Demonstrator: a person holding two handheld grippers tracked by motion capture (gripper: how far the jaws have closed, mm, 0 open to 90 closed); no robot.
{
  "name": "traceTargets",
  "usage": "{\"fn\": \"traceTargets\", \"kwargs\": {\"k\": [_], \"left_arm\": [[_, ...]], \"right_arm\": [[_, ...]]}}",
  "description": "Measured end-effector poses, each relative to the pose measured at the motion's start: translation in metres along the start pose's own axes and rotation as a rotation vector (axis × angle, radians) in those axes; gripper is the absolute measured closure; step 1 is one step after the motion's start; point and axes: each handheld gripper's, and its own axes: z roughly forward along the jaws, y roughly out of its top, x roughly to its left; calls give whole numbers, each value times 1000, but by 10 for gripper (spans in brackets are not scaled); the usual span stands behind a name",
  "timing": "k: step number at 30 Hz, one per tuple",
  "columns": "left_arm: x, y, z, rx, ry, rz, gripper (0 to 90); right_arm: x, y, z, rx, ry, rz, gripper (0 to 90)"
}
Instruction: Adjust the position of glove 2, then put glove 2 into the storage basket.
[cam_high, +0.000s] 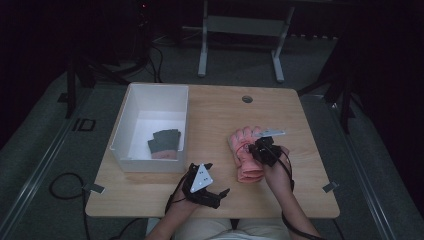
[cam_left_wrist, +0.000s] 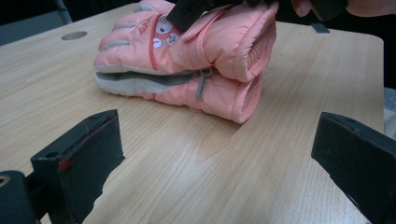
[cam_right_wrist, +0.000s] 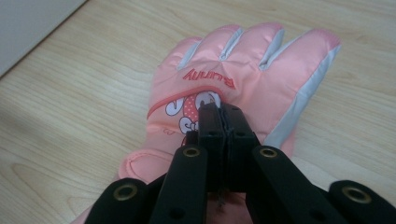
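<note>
The high view is dim, and the room beyond the table sinks into near black. Both gripper views are brighter, evenly lit and sharp on the pink glove, which casts a soft shadow; the left gripper's own near jaws look slightly soft.

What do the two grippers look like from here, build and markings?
Both are black. The left gripper carries a grey three-cornered plate with dark dots, and one pad has a small red mark. The right gripper has linkage arms with brass-coloured rivets. Black cables trail from each.
</note>
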Motion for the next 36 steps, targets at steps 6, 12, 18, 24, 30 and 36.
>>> {"fn": "traceTargets", "kwargs": {"k": [6,12,18,24,30,36], "left_arm": [[0,0,-1,-4,-2,-2,16],[4,0,-2,-8,11,-23,17],[4,-1,1,6,0,-3,17],[2,0,3,18,-8,-3,17],[4,2,5,33,-8,-38,17],[13,13,8,49,-30,-125,33]], "right_arm": [[0,-2,7,12,8,2,863],[-2,1,2,-11,30,11,784],[-13,9,-20,-80,66,-12,591],[-30,10,-31,-106,99,1,382],[-51,5,-39,-125,161,23,190],[-72,-3,-45,-131,135,-65,137]]}}
